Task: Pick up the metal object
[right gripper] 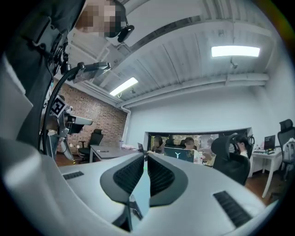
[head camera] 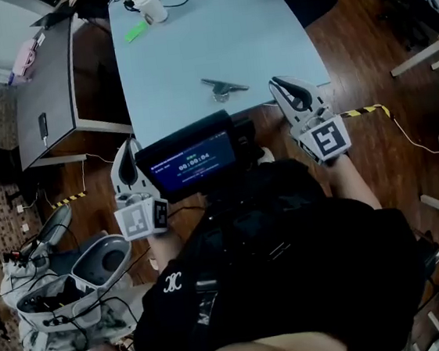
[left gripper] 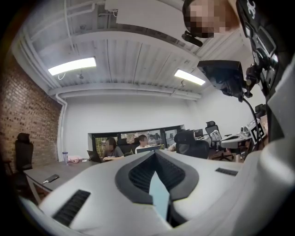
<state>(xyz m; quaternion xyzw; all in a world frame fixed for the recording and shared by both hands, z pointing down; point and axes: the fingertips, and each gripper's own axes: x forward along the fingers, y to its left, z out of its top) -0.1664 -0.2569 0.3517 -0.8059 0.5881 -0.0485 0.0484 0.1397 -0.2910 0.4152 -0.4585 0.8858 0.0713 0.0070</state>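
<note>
The metal object (head camera: pixel 224 88), a flat grey bar on a small round base, lies on the light blue table (head camera: pixel 189 48) near its front edge. My right gripper (head camera: pixel 277 84) hovers just right of it at the table's front corner, apart from it, jaws shut and empty. In the right gripper view the gripper (right gripper: pixel 145 156) shows only a thin slit, through which a bit of the metal object (right gripper: pixel 133 205) appears. My left gripper (head camera: pixel 126 144) hangs off the table's front left edge, lower and farther back. In its own view the left gripper (left gripper: pixel 154 153) has its tips together, holding nothing.
A white cup (head camera: pixel 150 5) and a green slip (head camera: pixel 136 32) sit at the table's far end. A dark side table (head camera: pixel 47 80) with a phone (head camera: pixel 43 124) stands left. A chest-mounted screen (head camera: pixel 194 162) hides the table's front edge. Bags (head camera: pixel 68 298) lie on the floor.
</note>
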